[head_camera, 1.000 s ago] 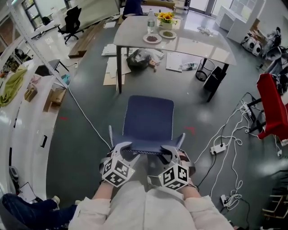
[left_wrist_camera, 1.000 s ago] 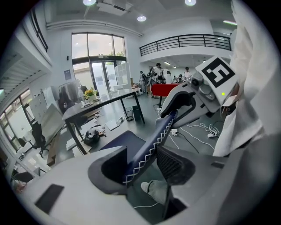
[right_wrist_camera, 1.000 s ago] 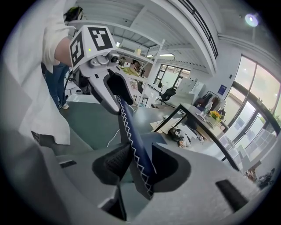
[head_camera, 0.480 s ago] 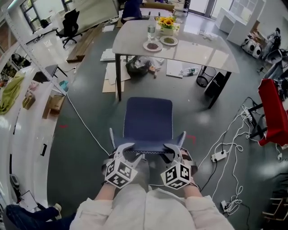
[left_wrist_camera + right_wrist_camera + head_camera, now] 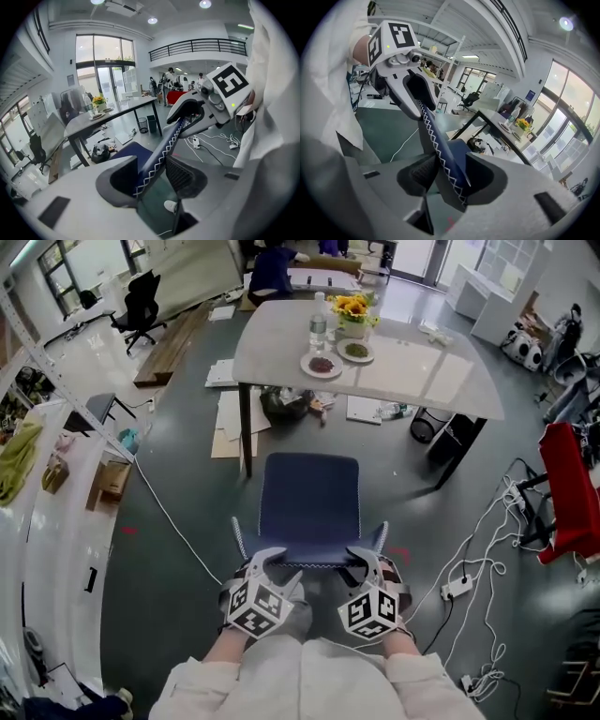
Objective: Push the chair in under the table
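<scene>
**While both claws straddled its backrest, the chair stood just short of the table**

Pale and glossy, the table (image 5: 412, 371) had a broad slab top on thin dark legs, the far ones hidden. The chair (image 5: 309, 498), in blue fabric, sat near its front edge, legs concealed beneath the seat. White zigzag stitching trimmed the backrest (image 5: 164, 145). The left gripper (image 5: 267, 559) had grey moulded jaws that had just been closing. Those of the right gripper (image 5: 361, 559) had just been opening. Both pairs stood apart around that stitched edge, unclamped.
</scene>
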{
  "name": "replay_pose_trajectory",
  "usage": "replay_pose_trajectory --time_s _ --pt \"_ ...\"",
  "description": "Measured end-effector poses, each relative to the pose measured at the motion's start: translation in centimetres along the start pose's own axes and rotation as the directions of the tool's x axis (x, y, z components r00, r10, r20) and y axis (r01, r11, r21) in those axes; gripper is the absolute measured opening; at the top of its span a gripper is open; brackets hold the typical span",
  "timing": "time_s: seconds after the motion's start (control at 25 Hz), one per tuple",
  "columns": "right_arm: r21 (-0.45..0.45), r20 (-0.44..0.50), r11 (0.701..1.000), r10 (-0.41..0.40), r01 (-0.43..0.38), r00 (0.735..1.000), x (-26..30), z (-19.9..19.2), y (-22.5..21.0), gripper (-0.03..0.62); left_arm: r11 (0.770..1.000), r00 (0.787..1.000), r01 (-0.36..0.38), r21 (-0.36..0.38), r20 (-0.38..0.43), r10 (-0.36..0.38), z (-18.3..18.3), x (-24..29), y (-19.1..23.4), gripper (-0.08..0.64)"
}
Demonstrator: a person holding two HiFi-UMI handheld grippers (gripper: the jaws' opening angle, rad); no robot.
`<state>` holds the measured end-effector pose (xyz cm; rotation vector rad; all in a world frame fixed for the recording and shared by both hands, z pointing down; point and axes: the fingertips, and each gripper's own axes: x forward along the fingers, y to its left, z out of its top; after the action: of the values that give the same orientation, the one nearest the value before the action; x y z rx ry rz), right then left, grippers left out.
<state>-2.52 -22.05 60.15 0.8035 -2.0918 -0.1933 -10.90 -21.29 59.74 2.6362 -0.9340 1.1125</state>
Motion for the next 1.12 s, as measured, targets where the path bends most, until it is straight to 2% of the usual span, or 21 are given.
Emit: replay_pose_trajectory --time_s 0.8,0.96,1.12 --pt "0.032 -0.014 0.998 -0.047 0.047 0.999 9.5 3.9 -10.6 0.160 0.998 1.000 0.024 0.053 0.016 -0.024 4.1 6.1 13.3 0.190" --pt "0.039 -0.020 0.999 -0.033 0.034 0.999 10.1 4.0 -11.3 0.160 0.998 0.999 0.049 0.045 -0.001 -0.049 4.5 6.5 14.0 0.190" --pt "0.039 -0.015 0.998 -0.038 0.039 0.999 10.1 4.1 -11.4 0.161 0.997 0.999 0.041 0.064 0.004 -0.041 4.6 6.5 14.1 0.189"
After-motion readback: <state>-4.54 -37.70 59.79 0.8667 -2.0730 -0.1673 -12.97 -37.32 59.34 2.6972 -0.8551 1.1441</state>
